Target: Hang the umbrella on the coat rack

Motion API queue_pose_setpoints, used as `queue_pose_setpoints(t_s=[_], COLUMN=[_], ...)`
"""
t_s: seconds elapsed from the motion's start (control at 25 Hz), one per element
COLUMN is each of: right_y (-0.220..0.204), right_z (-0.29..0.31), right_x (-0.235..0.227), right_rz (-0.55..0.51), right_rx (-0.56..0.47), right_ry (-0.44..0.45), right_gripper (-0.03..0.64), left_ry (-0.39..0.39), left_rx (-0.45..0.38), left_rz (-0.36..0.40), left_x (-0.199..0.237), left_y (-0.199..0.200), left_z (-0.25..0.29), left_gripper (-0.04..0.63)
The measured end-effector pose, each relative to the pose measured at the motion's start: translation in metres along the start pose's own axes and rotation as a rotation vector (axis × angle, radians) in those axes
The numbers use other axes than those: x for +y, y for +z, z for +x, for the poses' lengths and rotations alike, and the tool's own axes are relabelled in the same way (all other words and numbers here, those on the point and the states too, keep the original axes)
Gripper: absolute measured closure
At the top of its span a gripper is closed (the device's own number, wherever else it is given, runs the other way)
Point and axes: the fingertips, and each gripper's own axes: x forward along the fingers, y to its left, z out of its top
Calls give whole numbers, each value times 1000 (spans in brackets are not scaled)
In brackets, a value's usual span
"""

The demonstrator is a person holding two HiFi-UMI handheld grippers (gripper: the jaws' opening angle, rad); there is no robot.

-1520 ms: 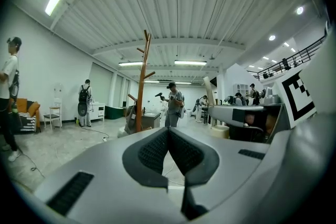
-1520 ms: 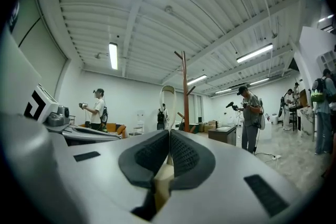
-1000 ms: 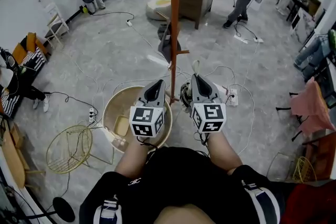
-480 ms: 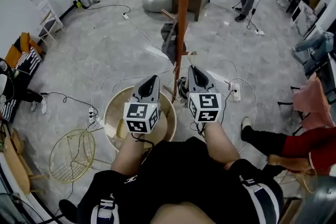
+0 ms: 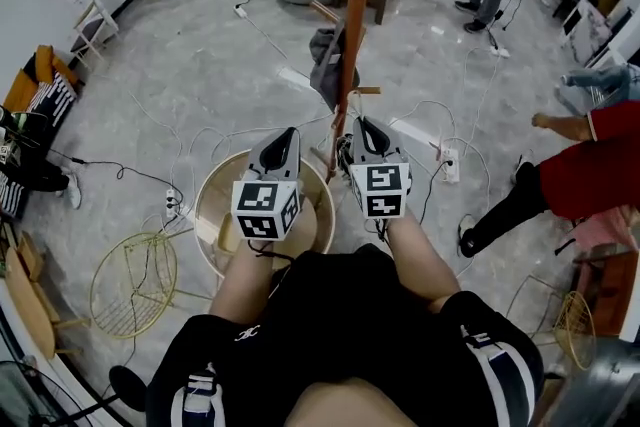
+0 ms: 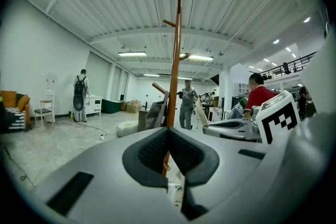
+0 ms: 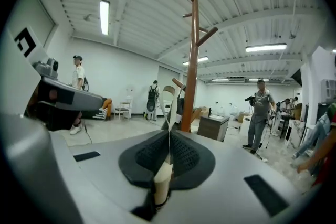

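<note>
Right gripper view: jaws pressed together on the umbrella's thin pale strap, close by the coat rack.

The right gripper (image 7: 168,136) has its dark pads closed on the strap (image 7: 168,107), which rises from between them as a narrow loop towards the orange pole of the coat rack (image 5: 356,5). The umbrella (image 5: 328,67), dark grey and folded, hangs against that pole just under a slanting peg (image 5: 322,12); how it is attached to the peg cannot be made out. The left gripper (image 6: 168,132) is level with the right one and just beside it, its pads together with nothing between them, and the pole stands straight ahead of it. Below the left gripper is a round pale basket (image 5: 207,215) on the floor. A person in red (image 5: 585,170) stands well apart at the right.
</note>
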Motion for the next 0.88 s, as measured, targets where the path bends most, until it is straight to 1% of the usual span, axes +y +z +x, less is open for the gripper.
queue_pose_setpoints(t_s=[0.12, 0.48, 0.68, 0.88], right_y=[-14, -77, -108, -139], right_z=[8, 31, 44, 60], right_x=[5, 20, 23, 29], right_rz=[-79, -153, -225, -319], right_rx=[36, 179, 245, 311], right_ry=[-14, -3, -7, 11], right_gripper=[600, 601, 601, 601], left_ry=[-1, 35, 61, 99], left_rx=[10, 36, 45, 57], left_rz=[3, -14, -25, -41], left_x=[0, 15, 27, 42], left_y=[-4, -19, -28, -35], left_z=[2, -6, -13, -20], left_gripper=[580, 580, 580, 580])
